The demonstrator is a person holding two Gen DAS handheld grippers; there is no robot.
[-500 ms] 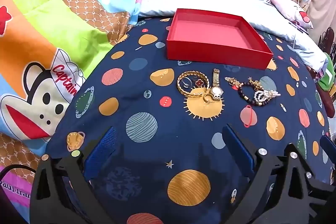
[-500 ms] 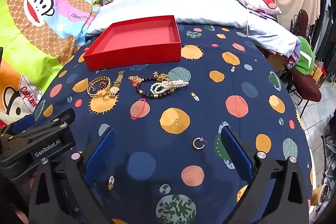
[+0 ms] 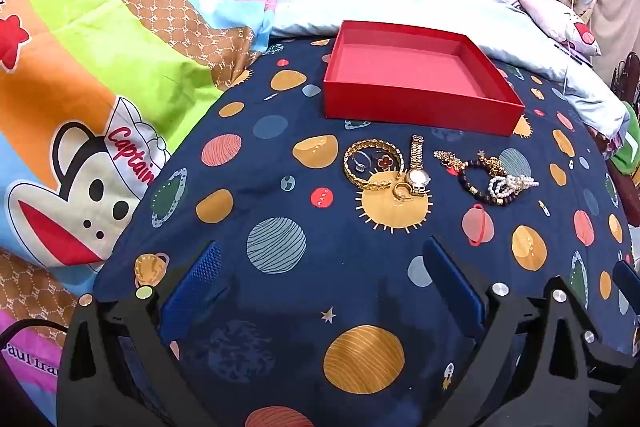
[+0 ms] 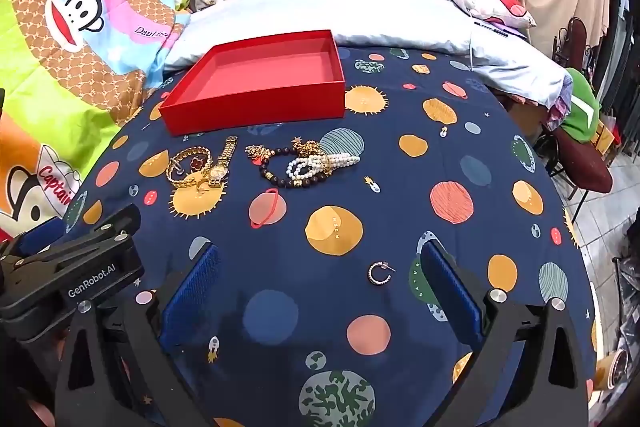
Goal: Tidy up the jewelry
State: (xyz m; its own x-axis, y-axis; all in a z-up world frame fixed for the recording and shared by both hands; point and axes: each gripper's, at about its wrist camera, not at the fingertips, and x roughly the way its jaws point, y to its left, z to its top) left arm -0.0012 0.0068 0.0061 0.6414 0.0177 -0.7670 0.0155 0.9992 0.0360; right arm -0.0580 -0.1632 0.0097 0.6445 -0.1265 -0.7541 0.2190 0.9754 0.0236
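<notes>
An empty red box (image 3: 416,75) (image 4: 260,83) sits on a navy planet-print sheet. In front of it lie a gold bangle (image 3: 372,167) (image 4: 188,163) with rings inside, a gold watch (image 3: 417,171) (image 4: 222,163), and a tangle of dark beads (image 3: 480,187) (image 4: 288,179) and pearls (image 3: 512,185) (image 4: 320,163). A small hoop earring (image 4: 379,273) lies alone between my right gripper's fingers. My left gripper (image 3: 320,287) and right gripper (image 4: 320,287) both hover open above the sheet, nearer than the jewelry, holding nothing.
A cartoon monkey quilt (image 3: 100,67) rises on the left. A pale blue pillow (image 4: 360,15) lies behind the box. The bed's right edge drops to a chair (image 4: 580,163) and tiled floor. The left gripper's body (image 4: 68,279) shows at the right wrist view's lower left.
</notes>
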